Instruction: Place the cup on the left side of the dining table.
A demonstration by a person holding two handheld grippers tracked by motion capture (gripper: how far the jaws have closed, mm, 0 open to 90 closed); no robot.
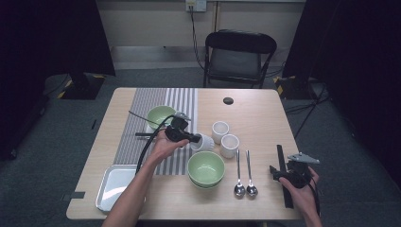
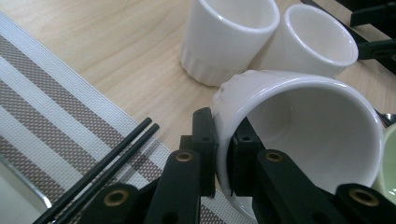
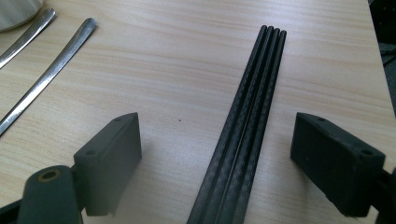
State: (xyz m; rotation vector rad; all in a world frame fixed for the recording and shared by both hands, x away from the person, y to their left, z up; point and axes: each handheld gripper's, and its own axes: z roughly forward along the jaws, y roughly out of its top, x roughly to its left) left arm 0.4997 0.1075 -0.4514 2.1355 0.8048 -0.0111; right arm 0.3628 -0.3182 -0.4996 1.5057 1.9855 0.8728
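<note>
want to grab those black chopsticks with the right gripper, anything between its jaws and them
Nothing visible. The right gripper stands open with its jaws on either side of the black chopsticks, which lie flat on the bare table. The two spoons lie well off to one side.

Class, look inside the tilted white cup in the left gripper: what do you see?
The cup looks empty: bare white wall inside. One gripper finger hides part of its rim and inner wall.

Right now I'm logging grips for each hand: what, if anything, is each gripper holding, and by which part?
The left gripper holds a white cup, tilted, by its rim wall, one jaw inside, one outside. The right gripper holds nothing; its jaws stand open around black chopsticks.
</note>
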